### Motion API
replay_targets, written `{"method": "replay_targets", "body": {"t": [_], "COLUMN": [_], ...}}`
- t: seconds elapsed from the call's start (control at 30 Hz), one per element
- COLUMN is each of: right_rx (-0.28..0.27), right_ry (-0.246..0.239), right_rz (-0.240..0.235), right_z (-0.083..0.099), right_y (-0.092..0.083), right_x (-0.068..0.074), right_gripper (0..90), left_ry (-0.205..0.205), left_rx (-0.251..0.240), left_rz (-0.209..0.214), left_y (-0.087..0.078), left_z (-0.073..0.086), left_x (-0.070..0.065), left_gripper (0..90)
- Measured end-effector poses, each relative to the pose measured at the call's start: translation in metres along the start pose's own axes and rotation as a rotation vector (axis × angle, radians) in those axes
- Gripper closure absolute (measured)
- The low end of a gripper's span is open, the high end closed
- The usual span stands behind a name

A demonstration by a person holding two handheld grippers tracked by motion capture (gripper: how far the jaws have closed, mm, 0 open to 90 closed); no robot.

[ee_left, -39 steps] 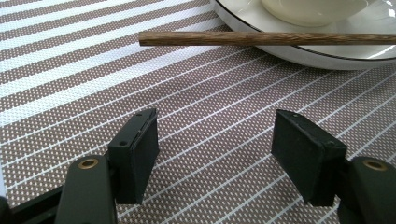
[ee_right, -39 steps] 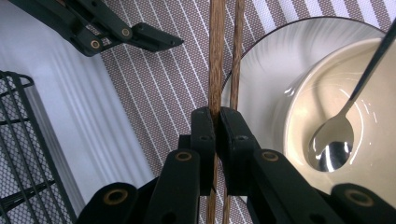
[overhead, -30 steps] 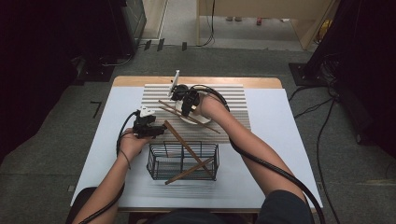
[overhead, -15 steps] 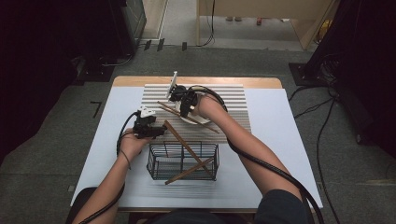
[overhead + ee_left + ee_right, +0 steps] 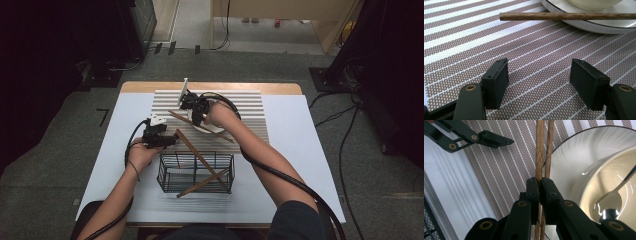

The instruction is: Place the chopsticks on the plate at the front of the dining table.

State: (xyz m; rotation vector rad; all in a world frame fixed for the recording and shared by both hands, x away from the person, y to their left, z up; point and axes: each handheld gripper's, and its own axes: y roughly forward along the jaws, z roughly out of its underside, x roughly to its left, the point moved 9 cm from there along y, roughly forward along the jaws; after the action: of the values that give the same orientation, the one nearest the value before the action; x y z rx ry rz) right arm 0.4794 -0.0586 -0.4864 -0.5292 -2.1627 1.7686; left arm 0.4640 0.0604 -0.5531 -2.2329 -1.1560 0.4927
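Two brown chopsticks (image 5: pixel 200 126) lie across a white plate (image 5: pixel 212 130) on the striped mat. My right gripper (image 5: pixel 196 117) is shut on the chopsticks (image 5: pixel 540 157) beside the plate's rim (image 5: pixel 564 152). A bowl (image 5: pixel 604 177) on the plate holds a metal spoon (image 5: pixel 609 205). My left gripper (image 5: pixel 169 140) hovers low over the mat, just behind the wire basket (image 5: pixel 195 172). Its jaws (image 5: pixel 540 67) stand apart with nothing between them. Ahead of them a chopstick (image 5: pixel 564 16) rests on the plate (image 5: pixel 599 26).
The black wire basket holds two more chopsticks: one (image 5: pixel 197 157) leans out over its back rim toward the left gripper, the other (image 5: pixel 205 182) pokes through its front. The striped mat (image 5: pixel 250 107) lies on a white table (image 5: pixel 300 165). Cables trail from both grippers.
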Motion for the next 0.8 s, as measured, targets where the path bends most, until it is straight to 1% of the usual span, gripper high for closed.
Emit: {"method": "replay_targets", "body": {"t": [0.23,0.47,0.57,0.8], "right_rx": [0.009,0.024,0.021,0.038], "right_ry": [0.000,0.007,0.001,-0.008], "right_rz": [-0.004,-0.005,-0.007,-0.009], "right_z": [-0.001,-0.002,-0.003,-0.005], "right_y": [0.004,0.008,0.010,0.013], "right_x": [0.000,-0.001,-0.001,0.001], "right_gripper": [85.7,85.7,85.7,85.7], "left_ry": [0.003,-0.003,-0.003,0.001], "left_rx": [0.000,-0.005,-0.004,-0.005], "left_rz": [0.000,-0.004,-0.004,-0.003], "left_y": [0.000,0.000,0.000,0.000], "left_z": [0.000,0.000,0.000,0.000], "left_x": [0.000,0.000,0.001,0.000], "left_gripper": [32.1,32.0,31.9,31.9]}}
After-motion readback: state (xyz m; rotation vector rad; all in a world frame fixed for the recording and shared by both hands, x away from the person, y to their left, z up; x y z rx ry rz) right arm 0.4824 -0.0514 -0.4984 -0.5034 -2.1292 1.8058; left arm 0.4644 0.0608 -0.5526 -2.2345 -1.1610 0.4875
